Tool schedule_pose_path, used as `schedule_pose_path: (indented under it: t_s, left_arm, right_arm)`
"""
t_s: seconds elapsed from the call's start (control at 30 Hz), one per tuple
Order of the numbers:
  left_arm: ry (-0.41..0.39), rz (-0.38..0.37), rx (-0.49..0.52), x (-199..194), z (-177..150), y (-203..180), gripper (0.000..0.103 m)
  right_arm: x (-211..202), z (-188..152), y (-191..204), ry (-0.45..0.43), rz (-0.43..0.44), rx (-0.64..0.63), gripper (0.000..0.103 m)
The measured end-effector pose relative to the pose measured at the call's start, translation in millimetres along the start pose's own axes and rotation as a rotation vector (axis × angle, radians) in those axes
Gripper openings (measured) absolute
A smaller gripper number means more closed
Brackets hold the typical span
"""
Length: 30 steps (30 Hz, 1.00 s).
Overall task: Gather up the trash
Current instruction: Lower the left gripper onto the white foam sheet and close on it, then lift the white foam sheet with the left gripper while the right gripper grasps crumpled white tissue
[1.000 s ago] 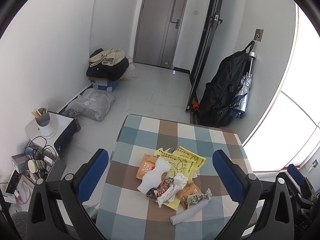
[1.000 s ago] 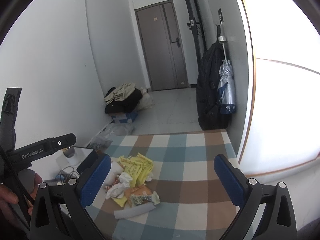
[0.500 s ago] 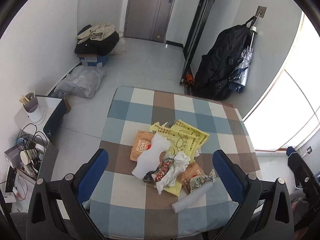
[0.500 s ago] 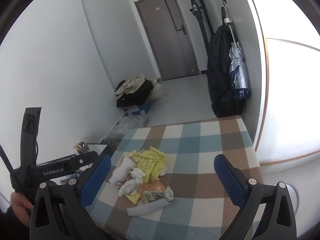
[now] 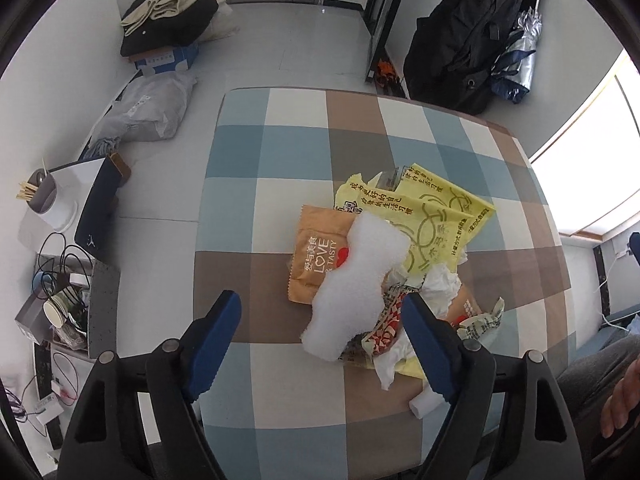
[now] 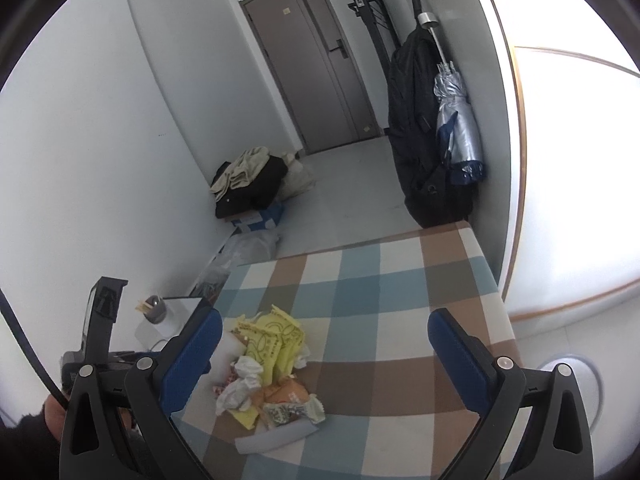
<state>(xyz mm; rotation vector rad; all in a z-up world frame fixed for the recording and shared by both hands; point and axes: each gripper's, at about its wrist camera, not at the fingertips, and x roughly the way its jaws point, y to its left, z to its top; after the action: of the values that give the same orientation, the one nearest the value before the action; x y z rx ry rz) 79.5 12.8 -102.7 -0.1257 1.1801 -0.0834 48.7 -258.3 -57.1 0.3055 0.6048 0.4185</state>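
Observation:
A trash pile lies on the checked tablecloth (image 5: 280,152): white foam piece (image 5: 356,280), orange wrapper (image 5: 316,256), yellow bag (image 5: 432,216), crumpled tissue (image 5: 440,288), red-white wrapper (image 5: 384,320) and white roll (image 5: 424,400). My left gripper (image 5: 320,320) points steeply down over the pile. Its jaws are closing with the foam's lower end between them, and neither pad touches it. My right gripper (image 6: 324,344) hangs open above the table, right of the pile, with nothing between its fingers. The yellow bag (image 6: 276,340) and white roll (image 6: 276,438) show there too.
Left of the table stand a low side table with a cup of sticks (image 5: 40,196) and tangled cables (image 5: 60,264). A grey bag (image 5: 148,108) and clothes on a box (image 5: 168,20) lie on the floor. A black backpack (image 5: 472,40) hangs beyond the table. A person's hand (image 5: 624,404) is at lower right.
My left gripper has tipped downward and sunk toward the pile, and its jaws have narrowed around the foam. The right gripper has shifted slightly and rolled; the pile has not moved.

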Motion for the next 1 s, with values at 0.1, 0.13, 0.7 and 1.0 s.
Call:
schedule_pose_path:
  t_s: [0.1,0.13,0.7,1.0]
  left_arm:
    - [0.024,-0.022,0.003,5.8,3.0,-2.5,0.079]
    - [0.027,-0.026,0.002,7.4,4.5,-2.7,0.077]
    - [0.011,-0.064,-0.039,9.1,18.1,4.9,0.030]
    - [-0.062,-0.168,-0.067,-10.6,16.9,3.3,0.030]
  right_arm:
    - [4.7,2.1,-6.2,0.011,-0.005,0.020,0.103]
    - [6.3,3.0,-8.0,0.014,-0.004,0.024,0.103]
    - [16.5,-2.5,-16.7,0.067,-0.018,0.050,0.103]
    - [25.7,-13.7,-10.0,0.132,-0.015,0.045,0.103]
